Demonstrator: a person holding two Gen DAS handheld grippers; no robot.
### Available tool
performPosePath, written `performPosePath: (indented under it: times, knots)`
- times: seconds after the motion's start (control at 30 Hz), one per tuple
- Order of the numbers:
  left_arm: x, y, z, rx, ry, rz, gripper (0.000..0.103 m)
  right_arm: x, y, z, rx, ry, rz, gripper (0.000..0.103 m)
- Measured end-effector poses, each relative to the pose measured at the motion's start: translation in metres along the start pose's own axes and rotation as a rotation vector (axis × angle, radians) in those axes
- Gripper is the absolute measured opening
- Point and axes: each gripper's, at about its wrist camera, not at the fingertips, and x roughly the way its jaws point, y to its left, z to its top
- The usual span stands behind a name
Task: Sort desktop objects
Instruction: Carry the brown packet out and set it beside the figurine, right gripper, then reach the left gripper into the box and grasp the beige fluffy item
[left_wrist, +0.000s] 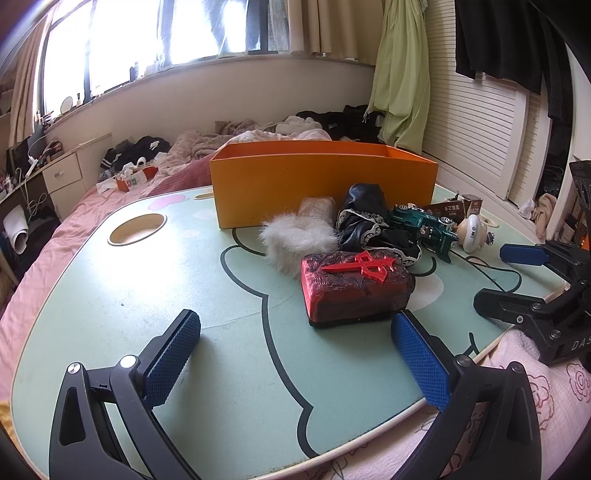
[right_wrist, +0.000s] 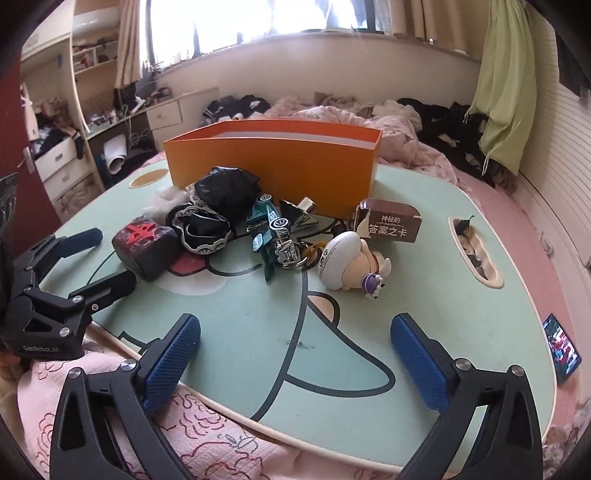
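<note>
"GenRobot.AI" left gripper (right_wrist: 94, 254); farther, "答案之卡" brown box (right_wrist: 391, 220).

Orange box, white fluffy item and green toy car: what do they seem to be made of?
Orange box: probably matte cardboard, given its thin flat walls, crisp folded corners and lack of shine. White fluffy item: faux or real fur, with long loose hairs standing out at the edges. Green toy car: glossy painted metal or plastic with shiny chrome-looking parts; which one is unclear.

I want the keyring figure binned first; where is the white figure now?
In the right wrist view, the white figure lies right of centre on the table, between the green toy car and brown card box.
</note>
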Motion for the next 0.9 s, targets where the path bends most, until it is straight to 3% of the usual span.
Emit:
performPosePath:
  times: [0.9]
  knots:
    - [-0.0012, 0.0003, -0.0007, 0.0, 0.0, -0.002, 0.103, -0.0008, 0.0014, 0.0002, 0.007, -0.004, -0.018, 0.103]
